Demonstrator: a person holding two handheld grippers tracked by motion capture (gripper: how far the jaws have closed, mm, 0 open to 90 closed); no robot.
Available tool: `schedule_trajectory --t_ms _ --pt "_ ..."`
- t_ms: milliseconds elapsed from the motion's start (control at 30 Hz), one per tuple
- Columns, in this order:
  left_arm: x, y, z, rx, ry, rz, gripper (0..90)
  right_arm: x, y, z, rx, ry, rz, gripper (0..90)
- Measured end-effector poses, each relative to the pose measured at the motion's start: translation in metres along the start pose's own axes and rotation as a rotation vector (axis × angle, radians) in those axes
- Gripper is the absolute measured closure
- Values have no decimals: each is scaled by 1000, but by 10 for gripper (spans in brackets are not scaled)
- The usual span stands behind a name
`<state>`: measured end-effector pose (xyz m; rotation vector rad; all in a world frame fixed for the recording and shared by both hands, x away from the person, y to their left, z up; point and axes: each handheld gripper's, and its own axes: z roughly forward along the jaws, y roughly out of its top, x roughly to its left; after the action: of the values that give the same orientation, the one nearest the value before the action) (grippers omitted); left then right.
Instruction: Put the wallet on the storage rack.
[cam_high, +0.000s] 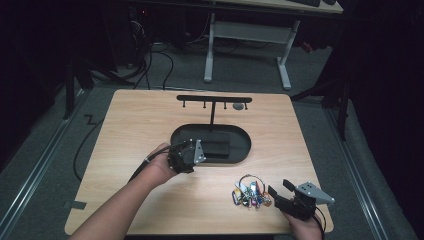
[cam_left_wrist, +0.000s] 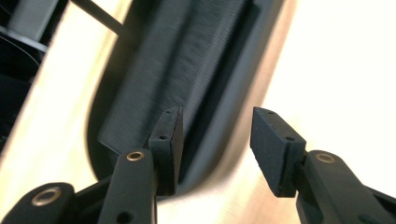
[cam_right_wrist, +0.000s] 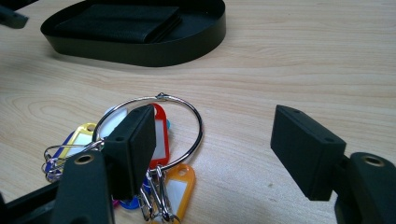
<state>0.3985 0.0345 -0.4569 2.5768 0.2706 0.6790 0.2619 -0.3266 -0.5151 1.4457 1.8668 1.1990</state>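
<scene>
A black T-shaped hook stand (cam_high: 214, 102) rises at twelve o'clock of the black oval tray (cam_high: 240, 135), which holds a folded black wallet (cam_right_wrist: 119, 21). The left gripper (cam_high: 187, 156) hovers spread at the tray's eight o'clock rim, empty. The right gripper (cam_right_wrist: 212, 149) is wide open at three o'clock of the metal ring of coloured key tags (cam_right_wrist: 154, 135), which lies on the wooden table (cam_high: 150, 120); its left jaw overlaps the ring.

Wooden table (cam_high: 150, 115) with black tray (cam_high: 240, 155), key bunch (cam_high: 248, 192), hook stand (cam_high: 213, 100).

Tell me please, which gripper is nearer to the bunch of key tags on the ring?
The right gripper, open, is just beside the key tags, close on their right. The left gripper, also open, is farther off, over the near-left rim of the black tray.
</scene>
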Motion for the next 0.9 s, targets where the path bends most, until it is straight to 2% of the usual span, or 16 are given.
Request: schedule_trajectory --t_ms 100,133,367,400,433,467,533,567,600,633,667,733,767,800,833,900 --pt "-7 -13 -3 -13 -29 -49 544 1 0 1 2 -1 0 313" --pt "-12 -21 -4 -23 -57 -88 543 1 0 1 4 0 -3 313" --pt "-30 -45 -7 -51 -119 -146 524 2 0 3 7 3 -12 313" --pt "-36 -55 -10 -69 -132 -172 521 2 0 3 7 4 -13 313" --pt "-36 -55 -10 -69 -132 -172 520 2 0 3 7 4 -13 313" --pt "-42 -65 -14 -89 -148 -203 515 2 0 3 7 3 -13 313" --pt "-45 -70 -17 -99 -150 -217 504 2 0 3 8 4 -15 313" --pt "-47 -75 -19 -111 -157 -237 504 2 0 3 8 4 -15 313" --pt "-52 -87 -25 -141 -156 -279 504 2 0 3 12 5 -12 313" --pt "-53 -93 -28 -154 -154 -299 504 2 0 4 14 5 -13 313" --pt "-53 -93 -28 -154 -154 -299 499 2 0 4 14 5 -13 313" --pt "-55 -105 -33 -175 -158 -342 483 2 0 4 16 4 -14 313" --pt "-56 -116 -38 -176 -167 -385 466 1 -1 4 16 3 -13 313" --pt "-56 -116 -38 -176 -167 -385 451 1 -1 4 16 3 -13 313" --pt "-57 -125 -41 -185 -159 -409 437 1 -1 4 16 2 -18 312" --pt "-58 -129 -43 -193 -147 -424 424 1 -1 4 18 0 -19 312"
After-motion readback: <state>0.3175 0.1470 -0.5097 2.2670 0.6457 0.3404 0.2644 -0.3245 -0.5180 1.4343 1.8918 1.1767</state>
